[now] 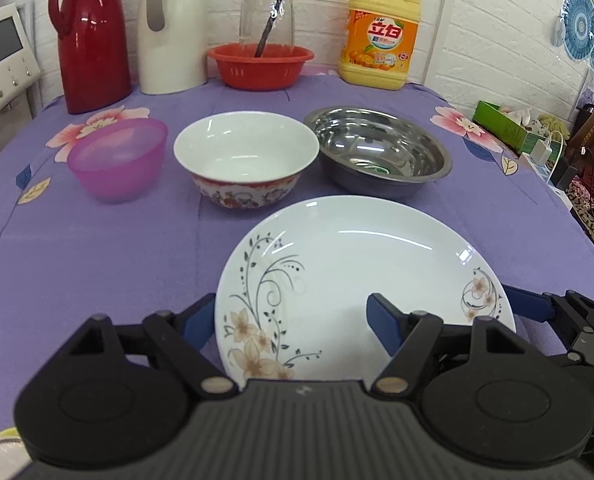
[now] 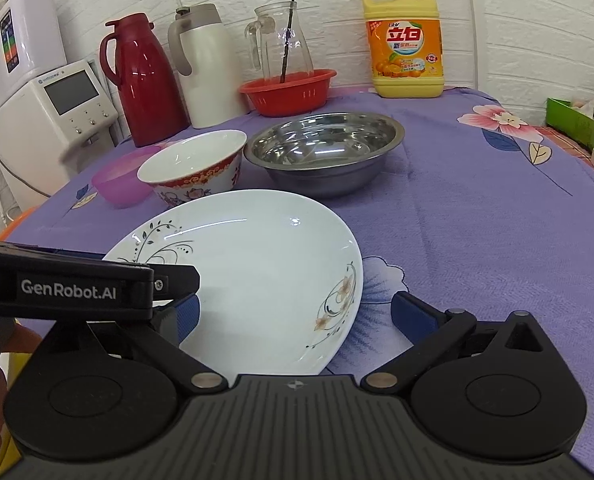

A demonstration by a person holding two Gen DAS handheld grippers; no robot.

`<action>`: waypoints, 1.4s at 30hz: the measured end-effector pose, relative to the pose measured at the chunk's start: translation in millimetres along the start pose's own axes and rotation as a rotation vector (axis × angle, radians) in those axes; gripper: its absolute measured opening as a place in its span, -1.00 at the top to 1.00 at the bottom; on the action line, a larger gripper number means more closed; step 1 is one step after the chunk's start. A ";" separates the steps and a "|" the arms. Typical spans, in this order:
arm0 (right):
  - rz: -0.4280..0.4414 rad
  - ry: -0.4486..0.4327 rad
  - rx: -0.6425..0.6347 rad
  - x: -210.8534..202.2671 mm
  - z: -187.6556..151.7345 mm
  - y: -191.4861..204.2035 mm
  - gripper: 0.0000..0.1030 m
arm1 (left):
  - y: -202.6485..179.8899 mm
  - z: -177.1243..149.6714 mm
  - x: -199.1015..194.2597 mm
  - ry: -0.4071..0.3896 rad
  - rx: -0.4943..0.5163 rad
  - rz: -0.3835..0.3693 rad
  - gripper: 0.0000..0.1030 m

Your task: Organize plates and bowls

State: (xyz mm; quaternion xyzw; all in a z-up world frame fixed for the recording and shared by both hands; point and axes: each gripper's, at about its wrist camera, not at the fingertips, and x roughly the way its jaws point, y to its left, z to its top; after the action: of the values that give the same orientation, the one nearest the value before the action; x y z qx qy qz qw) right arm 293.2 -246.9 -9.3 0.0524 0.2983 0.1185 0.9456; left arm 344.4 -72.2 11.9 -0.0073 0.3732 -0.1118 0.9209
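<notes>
A white plate with flower patterns lies on the purple cloth at the near edge; it also shows in the right wrist view. Behind it stand a pink plastic bowl, a white ceramic bowl with a red pattern and a steel bowl. My left gripper is open, its fingers on either side of the plate's near left part. My right gripper is open around the plate's near right rim. The left gripper's body shows at left in the right wrist view.
At the back stand a red thermos, a white thermos, a red basket with a glass jug, and a yellow detergent bottle. A white appliance is at left. Boxes and clutter lie off the right edge.
</notes>
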 end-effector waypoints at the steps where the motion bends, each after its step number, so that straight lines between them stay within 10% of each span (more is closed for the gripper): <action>1: -0.001 0.001 -0.004 0.3 0.0 0.7 -1.00 | 0.0 0.0 1.4 0.002 -0.002 -0.001 -0.41; 10: 0.016 0.032 -0.089 5.4 -0.4 13.5 -1.00 | 3.1 0.9 8.7 0.051 -0.026 -0.024 -0.04; 26: 0.008 -0.074 -0.112 -62.3 -11.7 64.4 -1.00 | 29.3 -24.2 -77.7 -0.080 -0.069 -0.074 -0.04; 42: 0.262 -0.004 -0.263 -78.1 -54.6 177.1 -1.00 | 124.8 -121.0 -177.9 -0.138 -0.208 0.122 -0.13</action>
State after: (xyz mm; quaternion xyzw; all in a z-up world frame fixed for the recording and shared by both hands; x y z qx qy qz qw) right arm 165.5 -94.1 19.2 -0.0331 0.2688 0.2787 0.9214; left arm 162.1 95.5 34.6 -0.0876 0.3181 -0.0155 0.9439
